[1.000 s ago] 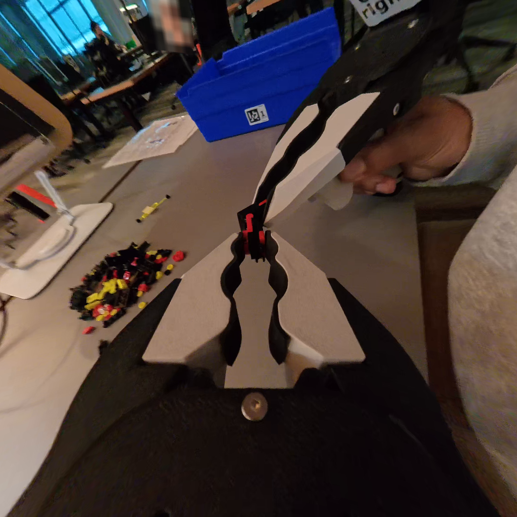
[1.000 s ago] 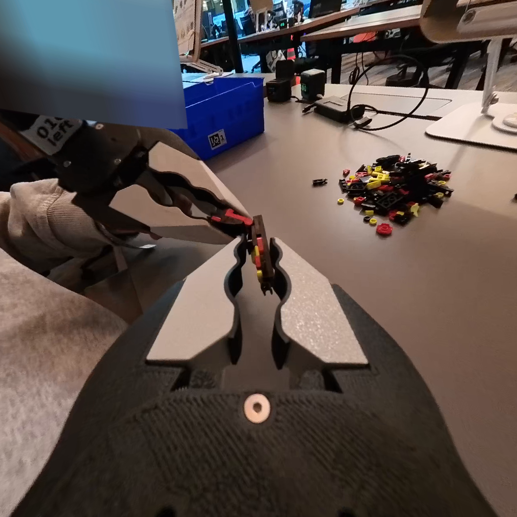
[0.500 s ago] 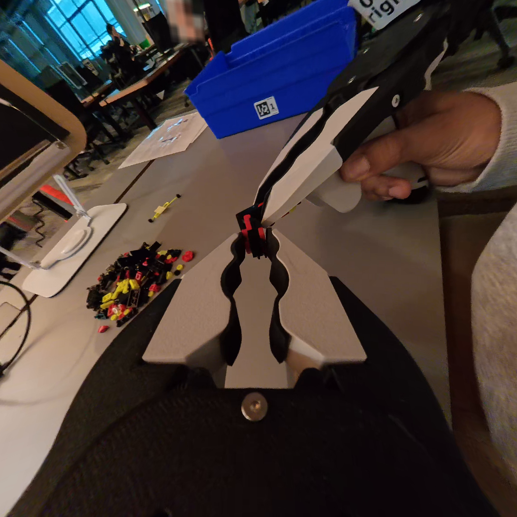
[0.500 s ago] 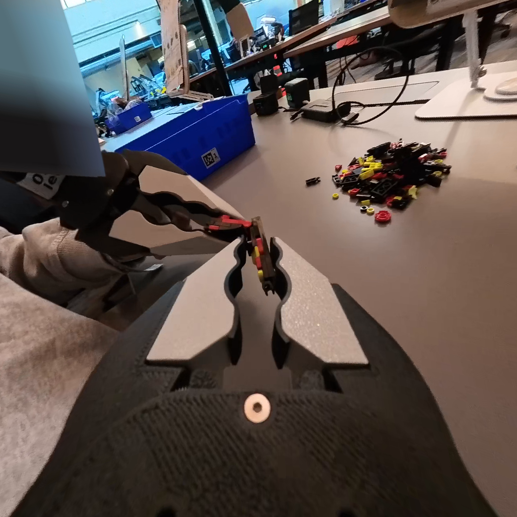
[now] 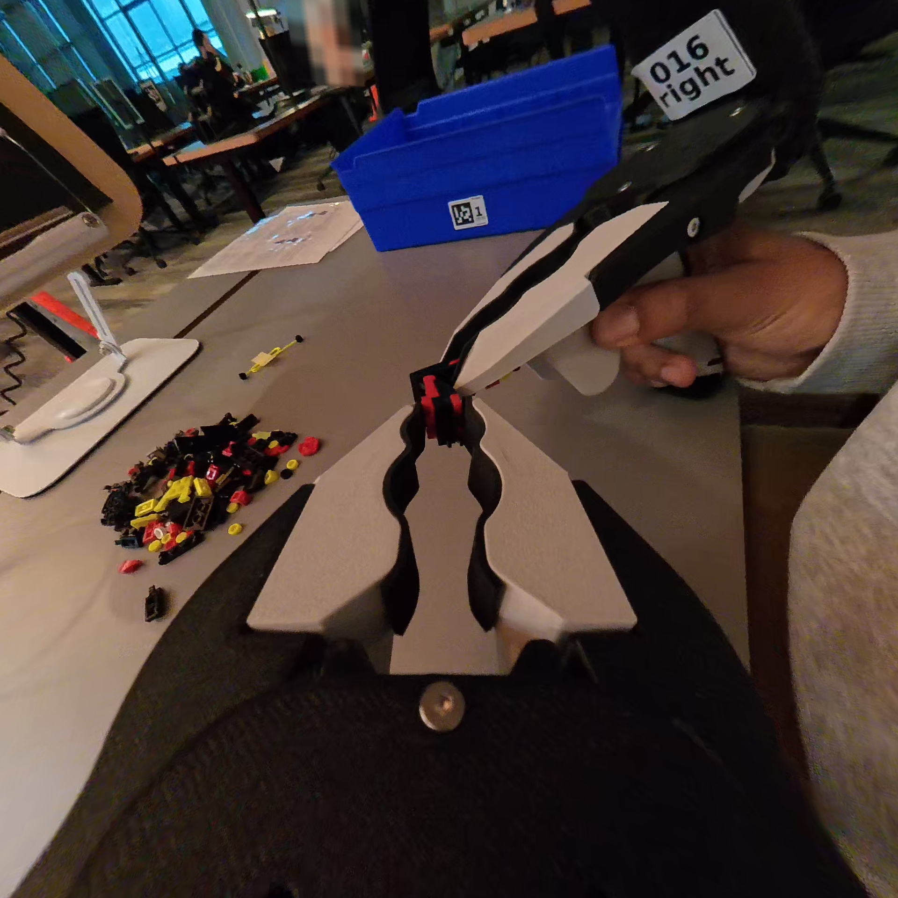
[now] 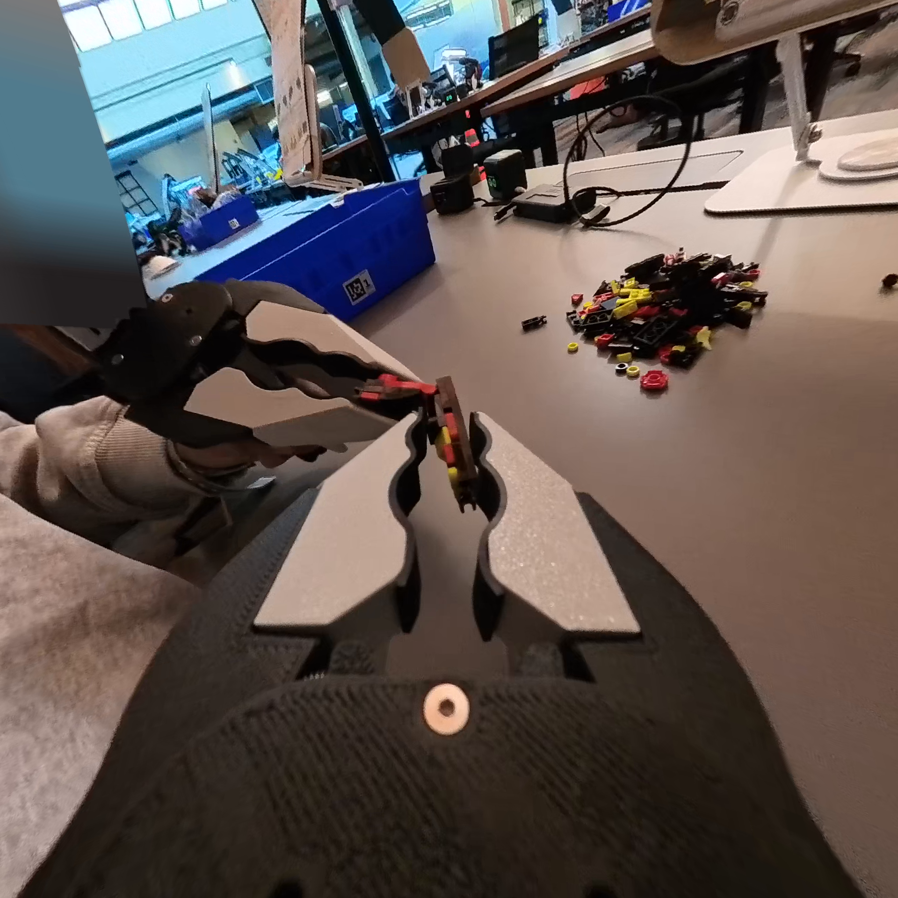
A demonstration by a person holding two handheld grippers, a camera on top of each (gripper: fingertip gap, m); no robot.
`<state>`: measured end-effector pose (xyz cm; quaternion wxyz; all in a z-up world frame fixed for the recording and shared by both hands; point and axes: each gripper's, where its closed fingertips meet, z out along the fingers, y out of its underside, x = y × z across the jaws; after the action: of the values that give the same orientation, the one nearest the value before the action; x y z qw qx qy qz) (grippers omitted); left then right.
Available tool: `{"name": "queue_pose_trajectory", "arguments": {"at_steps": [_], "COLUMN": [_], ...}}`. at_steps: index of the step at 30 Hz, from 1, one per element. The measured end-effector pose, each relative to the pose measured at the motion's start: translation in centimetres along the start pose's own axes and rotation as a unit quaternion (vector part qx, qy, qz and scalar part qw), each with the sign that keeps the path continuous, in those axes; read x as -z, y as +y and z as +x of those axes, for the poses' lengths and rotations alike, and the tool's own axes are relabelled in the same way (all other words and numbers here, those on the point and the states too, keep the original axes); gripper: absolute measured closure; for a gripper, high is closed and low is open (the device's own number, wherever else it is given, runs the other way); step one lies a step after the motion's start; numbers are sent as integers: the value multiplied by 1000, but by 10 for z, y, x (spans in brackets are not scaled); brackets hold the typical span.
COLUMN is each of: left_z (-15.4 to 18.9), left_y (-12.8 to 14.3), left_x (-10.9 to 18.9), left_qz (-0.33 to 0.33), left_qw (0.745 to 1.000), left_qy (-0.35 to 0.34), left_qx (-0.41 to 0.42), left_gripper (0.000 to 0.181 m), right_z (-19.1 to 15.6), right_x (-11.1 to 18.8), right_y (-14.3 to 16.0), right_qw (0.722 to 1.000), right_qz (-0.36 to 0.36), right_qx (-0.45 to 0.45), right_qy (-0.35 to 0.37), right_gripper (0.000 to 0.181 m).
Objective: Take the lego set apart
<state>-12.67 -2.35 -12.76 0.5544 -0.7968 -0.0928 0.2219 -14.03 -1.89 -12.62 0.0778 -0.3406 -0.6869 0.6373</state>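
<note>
A small lego assembly of black, red and yellow bricks is held between both grippers above the table. My left gripper (image 5: 440, 415) is shut on its red and black end (image 5: 437, 403). My right gripper (image 6: 447, 427) is shut on the dark plate with red and yellow bricks (image 6: 454, 440). The right gripper also shows in the left wrist view (image 5: 457, 376), coming in from the upper right, its tips meeting mine. The left gripper shows in the right wrist view (image 6: 413, 391), coming from the left. A pile of loose lego pieces (image 5: 194, 491) lies on the table, also in the right wrist view (image 6: 665, 311).
A blue bin (image 5: 486, 160) stands at the far side of the grey table (image 5: 340, 301). A white monitor stand base (image 5: 73, 403) is left of the pile. A yellow axle piece (image 5: 269, 357) lies apart. Cables and chargers (image 6: 559, 204) lie at the back. Only a small space, under 4 cm, lies between the two pairs of fingers.
Both grippers have stayed clamped on the assembly. They have shifted slightly together, and the views have turned a little so the pile and bin sit differently.
</note>
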Motion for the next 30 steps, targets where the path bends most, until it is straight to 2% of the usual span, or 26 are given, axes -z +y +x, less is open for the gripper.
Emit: {"name": "queue_pose_trajectory", "arguments": {"at_steps": [4,7,13,16,20,24,30], "left_z": [0,-1,2,1,-3,-2,-1], "left_y": [-1,0,-6,-5,-2,-3,-7], "left_x": [0,-1,2,0,-6,-6,-3], "left_qz": [-3,-8,25,16,-20,-10,17], "left_qw": [999,998,999,1000,997,998,999], "left_qy": [-20,-26,18,-1,-66,-57,-17], "left_qx": [-42,-58,24,0,-37,-9,39], "left_gripper": [164,164,164,164,164,164,164], "right_z": [0,1,-3,-1,5,6,3], "right_x": [0,0,1,1,1,2,2], "right_y": [-1,0,-2,-1,-2,-3,-4], "right_qw": [999,1000,995,995,999,999,996], "right_qz": [6,1,12,11,4,6,15], "right_qx": [-34,-26,-81,-87,-41,-32,-76], "right_qy": [-14,-12,-51,-48,-15,-8,-40], "right_gripper": [166,166,166,166,165,165,165]}}
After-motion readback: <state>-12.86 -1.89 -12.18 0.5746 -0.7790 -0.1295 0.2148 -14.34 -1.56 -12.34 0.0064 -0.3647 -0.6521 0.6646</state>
